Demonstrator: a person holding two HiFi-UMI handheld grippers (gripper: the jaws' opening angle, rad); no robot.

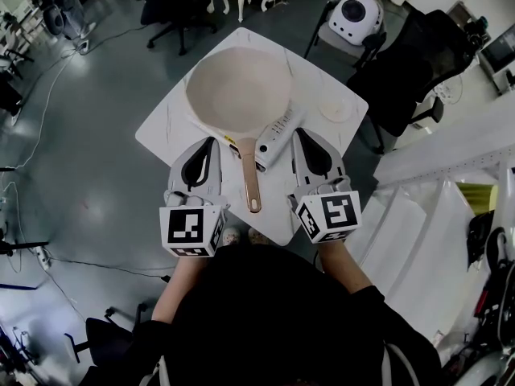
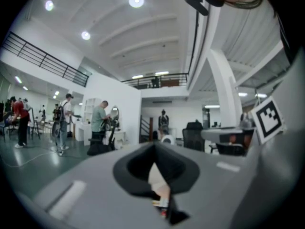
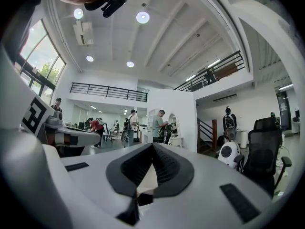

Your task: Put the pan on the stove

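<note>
Head view is taken from above the table (image 1: 165, 131), aimed steeply down; torso (image 1: 282, 320) is caught at frame bottom, left gripper (image 1: 209, 143) and right gripper (image 1: 301, 135) close under the lens, floor (image 1: 80, 175) all round. Left gripper view is taken from on that gripper, aimed level along its jaws, out into the room; own jaws fill the lower frame, very near; ceiling (image 2: 143, 27) is taken in above. Right gripper view is mounted alike, same heading. Shared by both: stairs (image 2: 145, 125), green-shirted person (image 2: 100, 120), pod (image 2: 167, 139). Each catches the other's cube: right cube (image 2: 268, 119), left cube (image 3: 34, 116). Pod and chair (image 1: 418, 63) are shared with head view.
</note>
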